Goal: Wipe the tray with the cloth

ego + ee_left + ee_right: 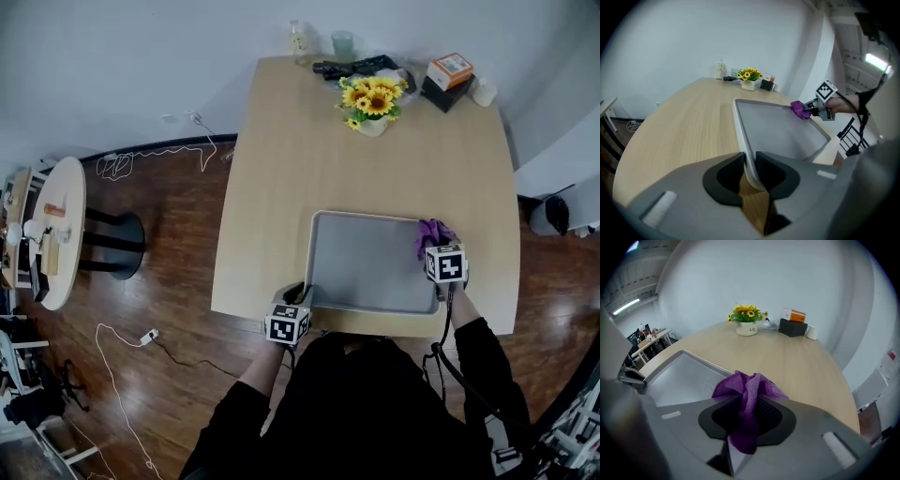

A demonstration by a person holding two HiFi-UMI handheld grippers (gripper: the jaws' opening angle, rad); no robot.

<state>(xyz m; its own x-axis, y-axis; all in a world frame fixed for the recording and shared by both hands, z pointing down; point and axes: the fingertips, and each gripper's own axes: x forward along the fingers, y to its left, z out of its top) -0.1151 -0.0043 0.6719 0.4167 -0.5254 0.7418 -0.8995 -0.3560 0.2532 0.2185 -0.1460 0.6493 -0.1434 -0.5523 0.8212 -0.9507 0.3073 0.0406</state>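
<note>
Print on the vase (pixel 746 329) and the orange box (pixel 794 315) is too small to read. The left gripper (pixel 750 161) is clamped on the near-left rim of the tray (pixel 366 267). The right gripper (pixel 749 413) pinches the purple cloth (pixel 747 387) at the tray's far-right corner. The vase holds sunflowers (pixel 372 98).

A pale wooden desk (pixel 281 187) with rounded corners stands on a dark plank floor (pixel 169 291) before a plain white wall (pixel 122 56). At left — a small round side table (pixel 73 202); white cables (pixel 112 167) trail nearby. A strip light (pixel 877 61) glows overhead.
</note>
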